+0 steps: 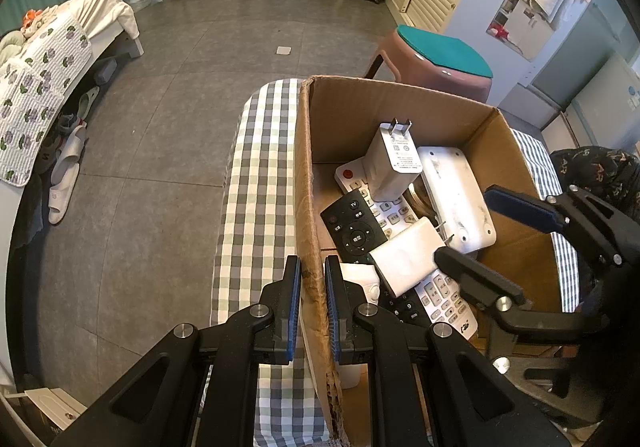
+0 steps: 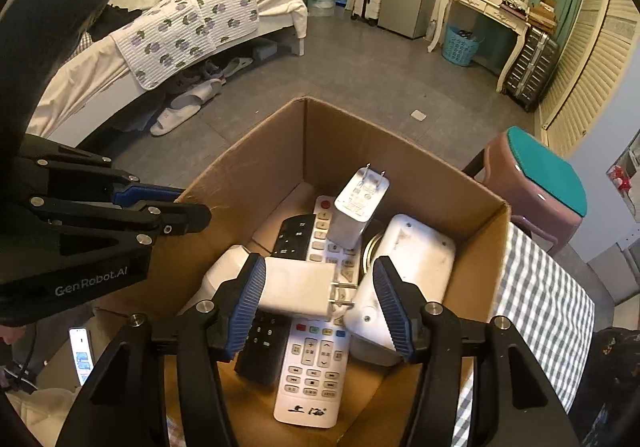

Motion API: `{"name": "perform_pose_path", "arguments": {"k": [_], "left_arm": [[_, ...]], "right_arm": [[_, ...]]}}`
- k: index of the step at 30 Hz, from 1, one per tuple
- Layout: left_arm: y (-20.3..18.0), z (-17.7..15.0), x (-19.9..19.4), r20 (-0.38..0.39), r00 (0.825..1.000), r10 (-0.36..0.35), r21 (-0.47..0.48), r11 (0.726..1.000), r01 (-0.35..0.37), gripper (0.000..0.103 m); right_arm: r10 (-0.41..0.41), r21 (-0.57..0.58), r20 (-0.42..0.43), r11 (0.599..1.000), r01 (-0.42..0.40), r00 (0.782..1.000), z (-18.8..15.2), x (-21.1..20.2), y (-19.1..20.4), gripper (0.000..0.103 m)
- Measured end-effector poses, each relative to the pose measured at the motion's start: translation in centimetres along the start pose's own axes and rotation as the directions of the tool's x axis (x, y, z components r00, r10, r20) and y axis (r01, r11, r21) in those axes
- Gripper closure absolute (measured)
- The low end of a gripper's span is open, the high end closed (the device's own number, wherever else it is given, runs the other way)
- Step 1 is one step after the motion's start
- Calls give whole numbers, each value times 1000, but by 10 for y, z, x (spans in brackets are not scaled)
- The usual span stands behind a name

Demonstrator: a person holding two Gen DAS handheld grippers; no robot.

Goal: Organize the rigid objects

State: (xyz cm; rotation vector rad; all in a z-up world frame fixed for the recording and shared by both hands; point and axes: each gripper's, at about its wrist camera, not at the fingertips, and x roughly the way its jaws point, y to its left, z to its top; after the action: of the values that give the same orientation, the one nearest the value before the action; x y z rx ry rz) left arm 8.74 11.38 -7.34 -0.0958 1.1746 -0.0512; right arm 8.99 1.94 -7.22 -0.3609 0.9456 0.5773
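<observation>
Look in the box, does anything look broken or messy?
Yes. The cardboard box has a torn, frayed edge on its near wall, where the left gripper pinches it. Inside, the remotes and chargers lie piled crookedly, and one charger stands with its prongs up.

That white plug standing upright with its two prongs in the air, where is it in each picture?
Left wrist view: the upright white charger stands right of centre, deep in the cardboard box, on the white remote.
Right wrist view: it stands at the centre, towards the box's far corner.
Shared landmark: the pink stool behind the box.
</observation>
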Motion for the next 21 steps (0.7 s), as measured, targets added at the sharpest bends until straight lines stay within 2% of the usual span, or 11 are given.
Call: {"name": "perform_pose_path", "arguments": {"k": [4,6,8,11,13,17,21], "left_arm": [[-2,0,2,0,1000,5,0,1000,-5,91],[-2,-1,1,0,1000,7,1,1000,-7,91],[-2,-1,2,-5,1000,6,2,1000,-6,89],[-2,0,1,-11,1000,7,2,1000,-7,87],[-1,0,-1,-9,1000,17,-4,1000,-17,81],[0,0,-19,29,999,40,-14,999,-39,53],[-4,-2,-50,97,993,71,-10,997,-70,48]], "right_arm": [[-20,11,4,1000,20,1000,0,-5,-6,46],[-36,20,15,999,36,999,1,-11,-8,39],[-47,35,30,998,46,998,1,-16,-11,24],[-47,79,69,996,42,996,1,-29,-21,11],[-62,102,79,993,54,995,0,-37,-27,9],[-96,142,97,987,81,991,-8,-54,-41,8],[-160,194,129,972,133,979,-17,-81,-55,8]]}}
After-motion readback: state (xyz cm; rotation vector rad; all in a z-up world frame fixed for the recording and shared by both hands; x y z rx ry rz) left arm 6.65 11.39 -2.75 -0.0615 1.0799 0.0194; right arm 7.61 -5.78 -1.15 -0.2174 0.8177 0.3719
